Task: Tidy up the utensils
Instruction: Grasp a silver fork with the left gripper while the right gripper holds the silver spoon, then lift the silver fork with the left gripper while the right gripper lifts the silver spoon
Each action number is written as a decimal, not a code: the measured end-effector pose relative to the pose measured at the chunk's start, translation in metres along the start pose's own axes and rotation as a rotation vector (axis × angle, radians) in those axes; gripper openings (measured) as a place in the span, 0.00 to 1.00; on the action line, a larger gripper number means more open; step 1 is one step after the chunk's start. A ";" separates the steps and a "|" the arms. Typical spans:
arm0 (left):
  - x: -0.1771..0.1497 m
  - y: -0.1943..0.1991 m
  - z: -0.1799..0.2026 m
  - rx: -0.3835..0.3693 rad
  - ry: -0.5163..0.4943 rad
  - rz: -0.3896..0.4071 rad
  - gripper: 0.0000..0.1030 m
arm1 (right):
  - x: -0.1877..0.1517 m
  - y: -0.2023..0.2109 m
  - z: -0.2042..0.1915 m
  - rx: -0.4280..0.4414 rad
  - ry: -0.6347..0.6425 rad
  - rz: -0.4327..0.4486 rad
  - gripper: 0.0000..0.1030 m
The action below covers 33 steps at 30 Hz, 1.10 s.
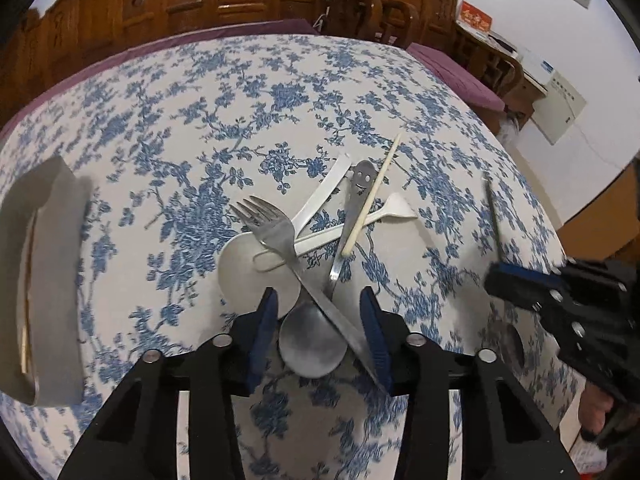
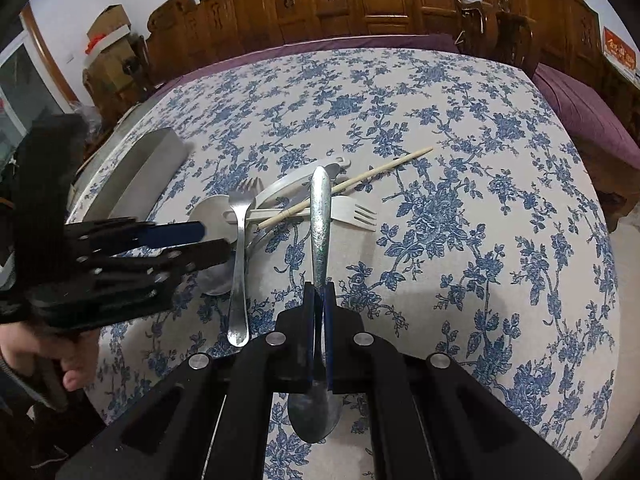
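Utensils lie heaped mid-worktop (image 1: pixel 168 92) on the blue-flowered cloth: steel fork (image 1: pixel 276 236), steel spoon (image 1: pixel 312 340), white plastic spoon (image 1: pixel 248 268), white plastic fork (image 1: pixel 384 212), wooden chopstick (image 1: pixel 372 200). My left tool (image 1: pixel 320 336) is part-open, straddling the steel spoon's bowl and the fork handle, pads not pressing. I should centre on one piece before closing. Right tool (image 2: pixel 319 300) is clamped on a hammered steel spoon (image 2: pixel 320 216), lifted clear. Grey holder (image 1: pixel 44 280) sits left.

Two metal spoons (image 1: pixel 312 340) (image 2: pixel 320 216), one white spoon (image 1: pixel 256 268), one metal fork (image 1: pixel 272 224), one white plastic fork (image 2: pixel 352 212), one wooden chopstick (image 1: pixel 372 204), one grey metal box (image 2: pixel 140 176), one flowered tablecloth (image 1: pixel 180 120), two grippers (image 1: pixel 318 332) (image 2: pixel 319 320).
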<state>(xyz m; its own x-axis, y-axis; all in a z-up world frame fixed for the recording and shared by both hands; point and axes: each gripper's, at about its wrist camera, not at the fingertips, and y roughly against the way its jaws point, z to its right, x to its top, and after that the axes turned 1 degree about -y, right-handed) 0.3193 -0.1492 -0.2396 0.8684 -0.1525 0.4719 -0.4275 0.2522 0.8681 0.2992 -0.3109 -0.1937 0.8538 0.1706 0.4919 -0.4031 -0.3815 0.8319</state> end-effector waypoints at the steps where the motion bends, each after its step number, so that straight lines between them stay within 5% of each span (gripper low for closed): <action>1: 0.001 -0.004 0.001 0.002 0.005 -0.007 0.32 | -0.001 0.001 0.000 0.002 0.001 0.003 0.05; 7: 0.005 -0.020 0.001 0.034 0.028 -0.033 0.20 | -0.005 0.002 0.005 0.010 -0.009 0.009 0.05; 31: 0.028 -0.036 -0.006 0.031 0.069 -0.021 0.23 | -0.013 0.006 0.006 0.021 -0.031 0.007 0.05; 33: 0.028 -0.036 -0.009 0.029 0.072 -0.012 0.16 | -0.013 0.006 0.006 0.020 -0.030 0.004 0.05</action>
<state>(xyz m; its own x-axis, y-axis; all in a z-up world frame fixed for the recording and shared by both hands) 0.3619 -0.1536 -0.2592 0.8888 -0.0858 0.4503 -0.4234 0.2228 0.8781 0.2872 -0.3210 -0.1968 0.8618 0.1417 0.4871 -0.4000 -0.4006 0.8243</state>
